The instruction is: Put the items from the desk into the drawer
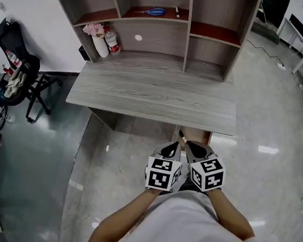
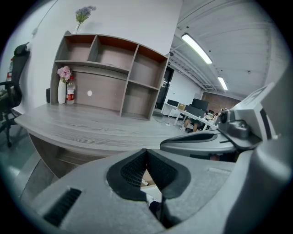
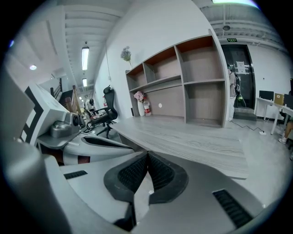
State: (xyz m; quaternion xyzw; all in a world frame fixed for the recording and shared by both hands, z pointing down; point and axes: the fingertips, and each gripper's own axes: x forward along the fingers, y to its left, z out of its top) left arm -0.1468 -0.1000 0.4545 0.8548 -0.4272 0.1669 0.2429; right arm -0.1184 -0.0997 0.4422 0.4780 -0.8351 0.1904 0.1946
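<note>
Items: vase (image 1: 100,45) with flowers and bottle (image 1: 113,42), just beside each other at surface's (image 1: 154,91) far left corner; scissors (image 1: 154,11) on shelf (image 1: 132,14) above.
Drawer: not visible in any view.
Your left gripper (image 1: 170,150), right gripper (image 1: 196,149): side by side near your body, off surface's near edge; fingers of both pressed together, nothing between.
Risks: reaching for bottle may knock tall vase beside it; lifting an item before drawer is open leaves nowhere to put it.

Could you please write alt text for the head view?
A person holds the left gripper and right gripper, both shut, side by side before a grey desk. At its back stand a vase of pink flowers and a bottle; scissors lie on a shelf above.
</note>
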